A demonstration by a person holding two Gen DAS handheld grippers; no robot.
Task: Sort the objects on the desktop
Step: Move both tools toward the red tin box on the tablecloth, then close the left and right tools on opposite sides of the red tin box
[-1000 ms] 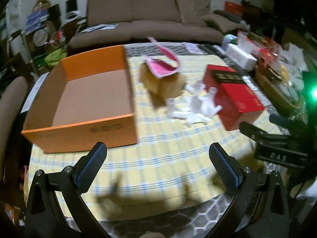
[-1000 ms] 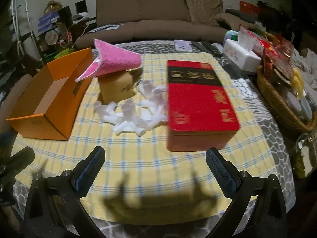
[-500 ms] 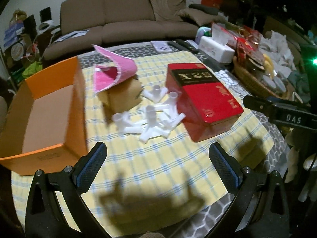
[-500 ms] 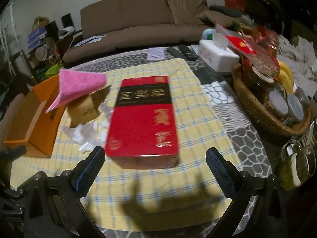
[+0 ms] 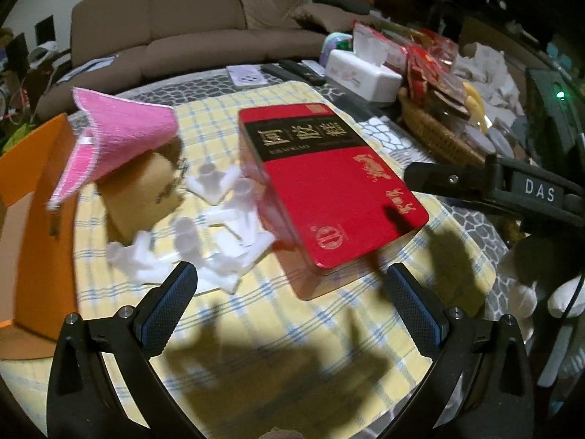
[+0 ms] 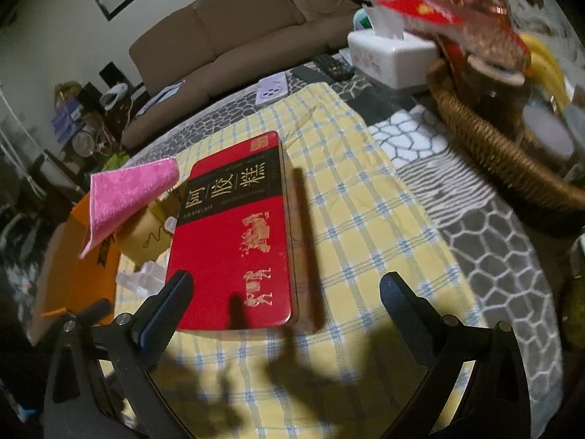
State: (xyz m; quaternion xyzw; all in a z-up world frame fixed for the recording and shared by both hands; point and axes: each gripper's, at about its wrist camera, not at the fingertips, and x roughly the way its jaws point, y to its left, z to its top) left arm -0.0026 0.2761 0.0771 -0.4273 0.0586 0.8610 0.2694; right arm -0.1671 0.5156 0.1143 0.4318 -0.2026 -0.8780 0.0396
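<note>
Grippers first: the left gripper [image 5: 292, 298] hangs above the near edge of the yellow checked cloth [image 5: 278, 333] with its fingers spread wide and nothing between them, and the right gripper [image 6: 285, 301] is likewise spread and empty, its left finger [image 6: 164, 311] overlapping the near corner of the red tin [image 6: 237, 241] in the picture (whether it touches cannot be told). In the left wrist view the red tin [image 5: 329, 186] lies flat on the cloth just ahead of the fingers, with the right gripper's dark body [image 5: 493, 186] reaching in from the right beside it. Just left of the tin sits a cluster of white plastic pipe fittings [image 5: 219, 226], blurred. Behind them stands a small tan box [image 5: 142, 197] with a pink cloth [image 5: 120, 139] draped over its top, and further left is the open orange box [image 5: 33, 219]. Off to the right of the checked cloth are a wicker basket [image 6: 493, 153] holding jars and a white tissue box [image 6: 391, 58]; a brown sofa [image 5: 190, 29] stands behind the table.
</note>
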